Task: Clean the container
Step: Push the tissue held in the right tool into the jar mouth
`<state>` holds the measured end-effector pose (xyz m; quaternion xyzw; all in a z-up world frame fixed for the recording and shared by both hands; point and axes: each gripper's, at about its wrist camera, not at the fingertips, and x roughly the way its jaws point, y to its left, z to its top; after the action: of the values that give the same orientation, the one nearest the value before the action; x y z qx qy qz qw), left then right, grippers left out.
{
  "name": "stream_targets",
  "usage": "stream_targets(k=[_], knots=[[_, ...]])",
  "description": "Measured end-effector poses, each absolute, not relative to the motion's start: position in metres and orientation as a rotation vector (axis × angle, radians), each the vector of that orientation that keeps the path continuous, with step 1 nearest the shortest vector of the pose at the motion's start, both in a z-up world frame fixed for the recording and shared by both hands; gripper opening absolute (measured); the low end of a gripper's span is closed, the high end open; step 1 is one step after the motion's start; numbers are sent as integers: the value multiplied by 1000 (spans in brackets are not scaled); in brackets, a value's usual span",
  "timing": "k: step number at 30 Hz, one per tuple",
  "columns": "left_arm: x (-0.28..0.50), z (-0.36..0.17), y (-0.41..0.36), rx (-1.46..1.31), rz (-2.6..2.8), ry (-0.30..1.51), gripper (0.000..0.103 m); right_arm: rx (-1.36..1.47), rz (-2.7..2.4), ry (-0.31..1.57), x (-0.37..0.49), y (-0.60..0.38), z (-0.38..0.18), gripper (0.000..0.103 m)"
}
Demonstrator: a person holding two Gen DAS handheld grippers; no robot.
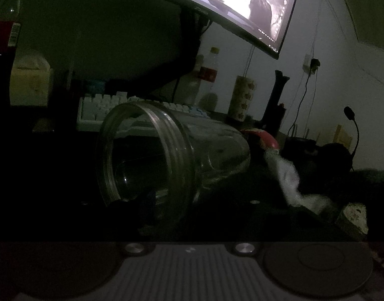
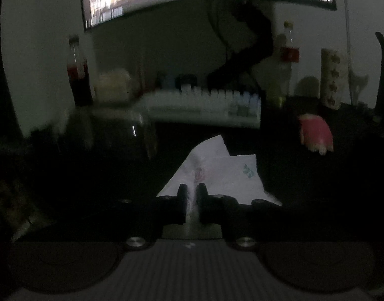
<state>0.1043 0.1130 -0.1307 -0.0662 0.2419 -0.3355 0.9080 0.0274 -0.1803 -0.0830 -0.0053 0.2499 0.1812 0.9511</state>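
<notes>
right gripper (image 2: 191, 195) clenched on tissue (image 2: 217, 170). jar (image 1: 166, 155) lies tipped, mouth toward left wrist camera; left gripper's state: cannot tell, too dark. keyboard (image 1: 131, 105) behind jar.

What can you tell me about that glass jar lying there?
The glass jar is clear, wide-mouthed and lidless, with screw threads ringing its rim. It looks empty and lies on its side, tilted, its mouth toward the left wrist camera. A dark gripper finger reaches its lower rim. A white keyboard sits behind it.
</notes>
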Motion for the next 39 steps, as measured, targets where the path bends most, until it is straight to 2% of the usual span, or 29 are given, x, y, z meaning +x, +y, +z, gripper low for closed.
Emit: stream_targets(k=[7, 13, 21, 23, 25, 31, 39], knots=[[103, -130, 112, -133, -687, 498, 62, 76, 503, 397, 45, -159, -28, 10], [103, -130, 113, -137, -687, 497, 64, -29, 608, 464, 81, -97, -45, 10], [102, -130, 113, -132, -687, 496, 64, -39, 636, 462, 91, -92, -60, 12], [102, -130, 113, -134, -688, 497, 64, -34, 638, 460, 92, -95, -61, 19], [102, -130, 113, -133, -687, 497, 64, -33, 642, 458, 92, -97, -61, 20], [102, -130, 113, -133, -686, 497, 64, -54, 647, 427, 83, -102, -60, 38], [102, -130, 114, -136, -688, 498, 64, -19, 612, 412, 87, -105, -59, 45]])
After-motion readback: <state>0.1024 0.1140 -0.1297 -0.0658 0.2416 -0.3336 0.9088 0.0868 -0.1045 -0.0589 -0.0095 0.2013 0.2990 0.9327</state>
